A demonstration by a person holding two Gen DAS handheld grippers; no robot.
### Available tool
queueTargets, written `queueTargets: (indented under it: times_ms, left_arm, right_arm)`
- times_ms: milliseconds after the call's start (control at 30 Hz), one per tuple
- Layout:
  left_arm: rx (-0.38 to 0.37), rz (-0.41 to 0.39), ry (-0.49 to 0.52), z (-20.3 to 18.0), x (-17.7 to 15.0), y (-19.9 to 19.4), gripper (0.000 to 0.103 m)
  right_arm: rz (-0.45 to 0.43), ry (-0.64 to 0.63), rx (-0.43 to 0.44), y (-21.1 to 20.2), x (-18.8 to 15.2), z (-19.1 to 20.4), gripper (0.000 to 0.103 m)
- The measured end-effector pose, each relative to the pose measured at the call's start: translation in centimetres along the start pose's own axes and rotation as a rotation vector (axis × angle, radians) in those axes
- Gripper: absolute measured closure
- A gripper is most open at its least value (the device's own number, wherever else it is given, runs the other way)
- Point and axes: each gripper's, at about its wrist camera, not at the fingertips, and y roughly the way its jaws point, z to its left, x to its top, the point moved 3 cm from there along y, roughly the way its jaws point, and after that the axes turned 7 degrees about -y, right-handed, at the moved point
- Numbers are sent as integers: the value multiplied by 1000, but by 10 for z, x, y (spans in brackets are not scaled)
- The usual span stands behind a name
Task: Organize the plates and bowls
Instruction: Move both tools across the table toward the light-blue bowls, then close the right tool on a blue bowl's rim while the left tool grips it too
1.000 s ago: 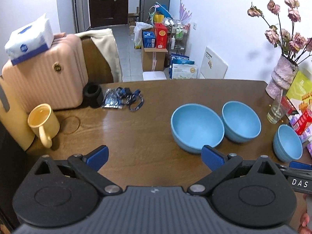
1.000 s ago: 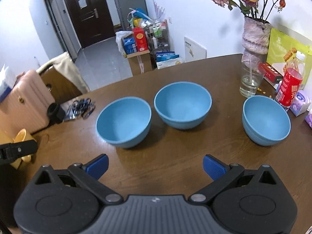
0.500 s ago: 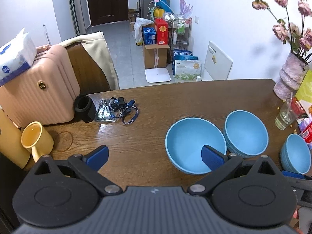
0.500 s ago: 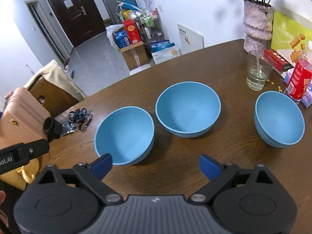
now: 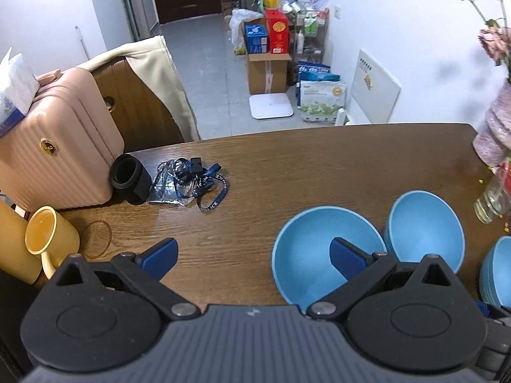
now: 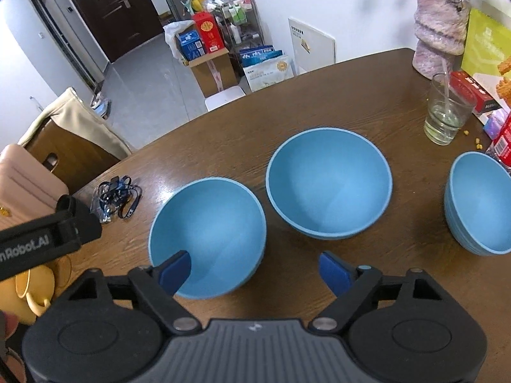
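Three blue bowls (image 6: 329, 188) sit apart on table (image 6: 367, 102), none stacked. Left gripper (image 5: 252, 252) released, empty; right gripper (image 6: 255, 269) unclenched, jaws just closing, nothing grasped.

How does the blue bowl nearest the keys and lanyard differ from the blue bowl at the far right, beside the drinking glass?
The left bowl sits under the open right claw, one fingertip over its rim; the right bowl has no claw near it. The left bowl's outer wall looks smooth, while the right bowl's shows stacked ridges, possibly several nested bowls. The right bowl's mouth looks narrower, though the fisheye may distort that. Both are upright, empty and the same matte blue.
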Motion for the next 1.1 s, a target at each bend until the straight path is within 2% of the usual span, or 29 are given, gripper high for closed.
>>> queueTargets:
  times_ms: [233,700,867,1000,1100]
  left_arm:
    - [24,44,5,-7,0,25,0]
    - [25,119,10,-11,-4,80,1]
    - [23,150,12,-13,-7,100,9]
    - [17,170,6,-12,-10,112,22]
    - [19,177,8,-10,-12,118,23]
  right_arm:
    - [45,23,-4,22,5,2,27]
    - [126,79,7,71,3,-11,43]
    - [154,81,15,88,1,-11,52]
    - [163,80,17,96,0,-9,64]
    - [164,76,18,100,0,-8,70]
